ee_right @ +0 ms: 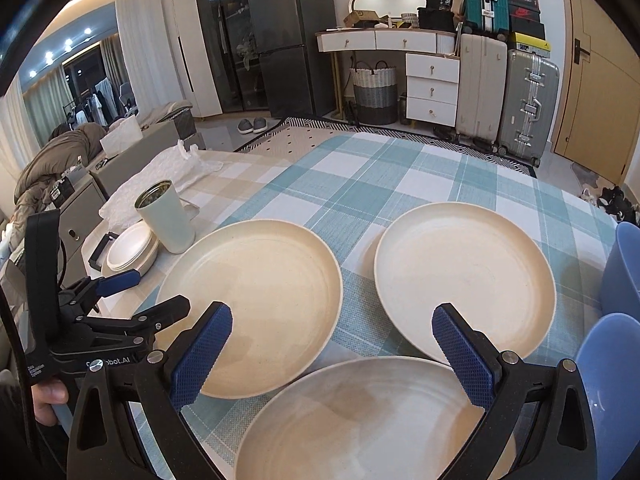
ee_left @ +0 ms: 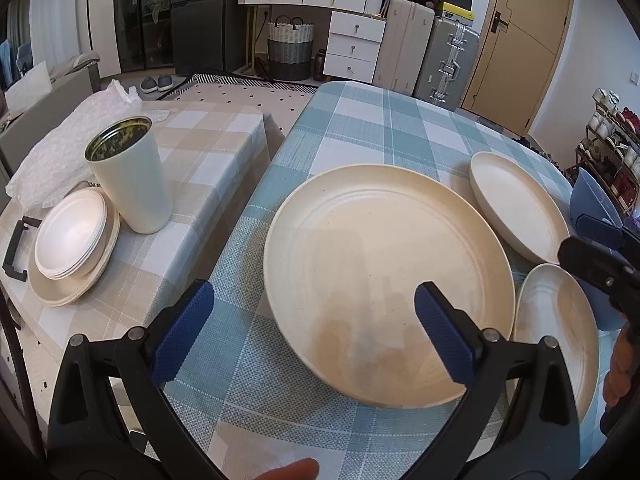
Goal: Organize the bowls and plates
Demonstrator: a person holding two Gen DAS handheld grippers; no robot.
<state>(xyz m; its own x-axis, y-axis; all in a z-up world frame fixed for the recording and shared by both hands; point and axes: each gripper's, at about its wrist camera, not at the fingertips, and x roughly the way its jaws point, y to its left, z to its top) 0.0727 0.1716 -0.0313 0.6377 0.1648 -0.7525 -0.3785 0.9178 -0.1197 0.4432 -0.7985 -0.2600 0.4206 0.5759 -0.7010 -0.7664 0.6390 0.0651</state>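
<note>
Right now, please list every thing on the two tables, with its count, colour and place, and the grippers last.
Large plates: three, cream, lying separately on the blue checked tablecloth.
Blue bowls: two, at the right edge of the same table.
Stack of dishes: one stack, white pieces on a cream plate, on the beige checked table; exact number of pieces cannot be told.
Tumbler: one, pale cream, upright, beside the stack.
Bubble wrap: one heap, white, behind the tumbler.
Left gripper: black with blue pads, open, over the nearest large plate.
Right gripper: same colours, open, holding nothing.
</note>
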